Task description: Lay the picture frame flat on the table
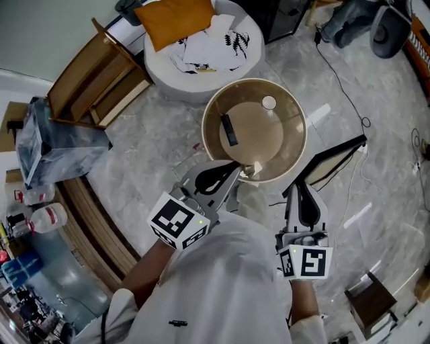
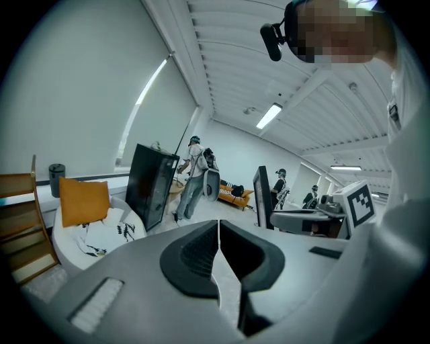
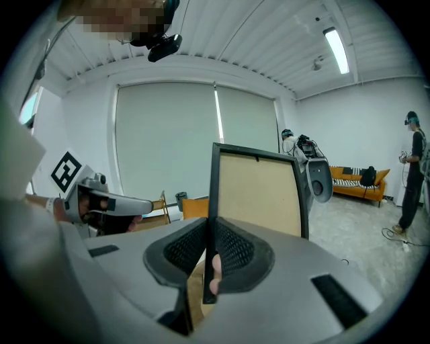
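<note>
The picture frame, black-rimmed with a tan back, is held upright off the floor just right of the round tan table. My right gripper is shut on the frame's left edge. In the right gripper view the frame rises straight out of the right gripper. My left gripper sits at the table's near rim, jaws together with nothing between them, and in its own view the left gripper points out into the room.
On the table lie a black bar-shaped object, a white disc and a small white thing. A white round seat with an orange cushion stands behind. A wooden chair is at left. A cable crosses the floor.
</note>
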